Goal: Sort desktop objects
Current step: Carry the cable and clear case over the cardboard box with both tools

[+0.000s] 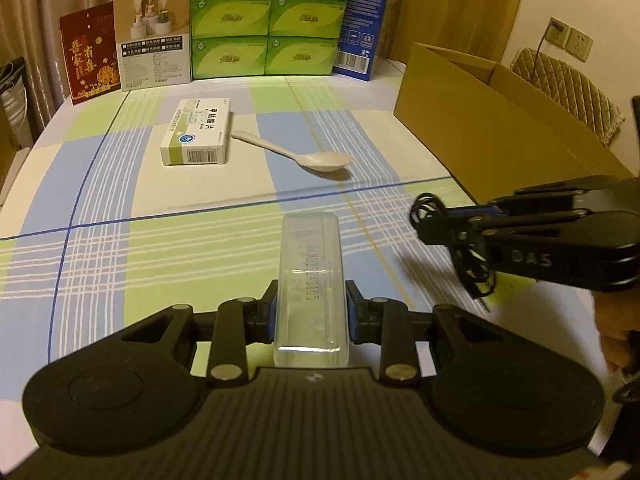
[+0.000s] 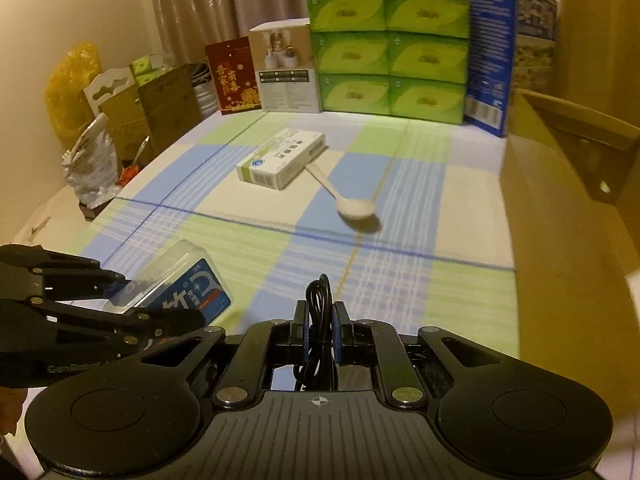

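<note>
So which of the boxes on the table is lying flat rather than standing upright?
The white-and-green medicine box, alone mid-table beside the white spoon. The red box, beige box and blue box all stand upright along the far edge.

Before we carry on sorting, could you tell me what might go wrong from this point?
1. The right gripper pinches only a few strands of the cable; loose loops hang free and could snag or slip out.
2. The left gripper holds the clear case near one end, so it could tilt or slide out.
3. Both grippers are close together and might collide on the way to the cardboard box.
</note>
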A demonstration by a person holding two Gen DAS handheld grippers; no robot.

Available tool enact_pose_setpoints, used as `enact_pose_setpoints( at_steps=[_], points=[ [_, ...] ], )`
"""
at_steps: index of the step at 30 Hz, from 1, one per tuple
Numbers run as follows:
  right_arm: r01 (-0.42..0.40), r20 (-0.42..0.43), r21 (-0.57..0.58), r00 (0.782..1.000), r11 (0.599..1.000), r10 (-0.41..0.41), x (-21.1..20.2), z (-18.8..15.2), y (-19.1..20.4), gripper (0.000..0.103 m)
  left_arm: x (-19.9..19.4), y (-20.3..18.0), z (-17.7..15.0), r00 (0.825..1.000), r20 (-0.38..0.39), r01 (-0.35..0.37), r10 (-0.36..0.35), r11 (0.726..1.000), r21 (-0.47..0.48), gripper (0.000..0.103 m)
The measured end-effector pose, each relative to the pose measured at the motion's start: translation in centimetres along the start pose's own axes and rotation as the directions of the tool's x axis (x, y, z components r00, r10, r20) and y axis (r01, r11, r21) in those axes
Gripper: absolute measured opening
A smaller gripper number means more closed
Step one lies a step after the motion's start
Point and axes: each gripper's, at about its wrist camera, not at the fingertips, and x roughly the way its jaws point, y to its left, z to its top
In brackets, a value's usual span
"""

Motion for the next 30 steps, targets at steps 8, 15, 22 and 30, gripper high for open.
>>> enact_pose_setpoints(
  at_steps=[8, 15, 22, 30],
  points=[
    [0.055, 0.011, 0.054, 0.998, 0.997, -0.056, -5.0, -2.4, -0.6, 0.008, -3.2, -3.7, -2.2, 1.000, 0.016, 0.002, -0.001, 0.999, -0.049, 0.026],
    [0.077, 0.041, 0.097, 0.996, 0.992, -0.081, -9.1, -3.6, -0.9, 0.008, -5.8, -6.7, -3.6, 1.000, 0.027, 0.000, 0.003, 0.996, -0.088, 0.026],
    [0.101, 0.068, 0.136, 0.991, 0.986, -0.111, -12.5, -4.5, -1.9, 0.008, -8.0, -9.8, -3.6, 0.999, 0.049, 0.013, -0.010, 0.998, -0.063, 0.026],
    [0.136, 0.114, 0.179, 0.981, 0.974, -0.157, -16.2, -4.5, -4.3, 0.008, -9.4, -12.6, -2.7, 0.997, 0.068, 0.038, -0.036, 0.999, -0.031, 0.026]
  ],
)
